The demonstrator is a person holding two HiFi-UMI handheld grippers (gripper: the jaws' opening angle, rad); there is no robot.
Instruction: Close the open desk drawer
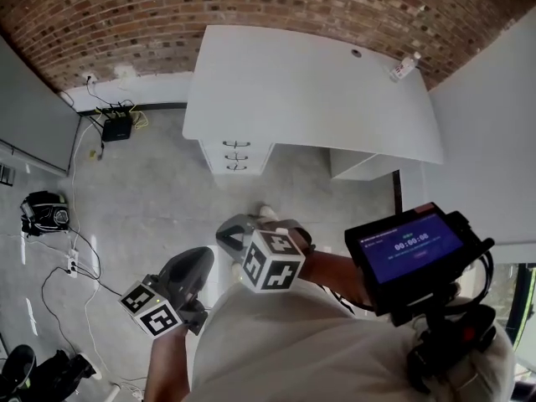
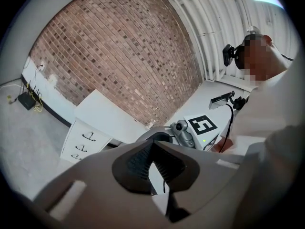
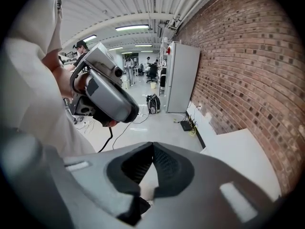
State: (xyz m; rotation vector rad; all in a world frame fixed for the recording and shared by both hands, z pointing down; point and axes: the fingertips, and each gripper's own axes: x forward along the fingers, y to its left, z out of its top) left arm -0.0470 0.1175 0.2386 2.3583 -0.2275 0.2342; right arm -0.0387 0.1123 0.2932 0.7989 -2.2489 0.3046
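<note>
A white desk (image 1: 310, 82) stands against the brick wall, with a three-handled drawer unit (image 1: 236, 155) under its left end. The drawer unit (image 2: 83, 140) also shows in the left gripper view. Its three fronts look flush from here. Both grippers hang close to the person's body, well short of the desk. My left gripper (image 1: 207, 256) (image 2: 152, 142) is shut with nothing between its jaws. My right gripper (image 1: 228, 233) (image 3: 152, 145) sits just right of it, jaws together and empty. Each gripper shows in the other's view.
A small bottle (image 1: 404, 67) lies at the desk's far right corner. A black router (image 1: 115, 126) and cables sit on the floor by the wall at left, and a dark bag (image 1: 42, 212) lies nearer. A lit screen (image 1: 410, 245) is mounted at the person's chest.
</note>
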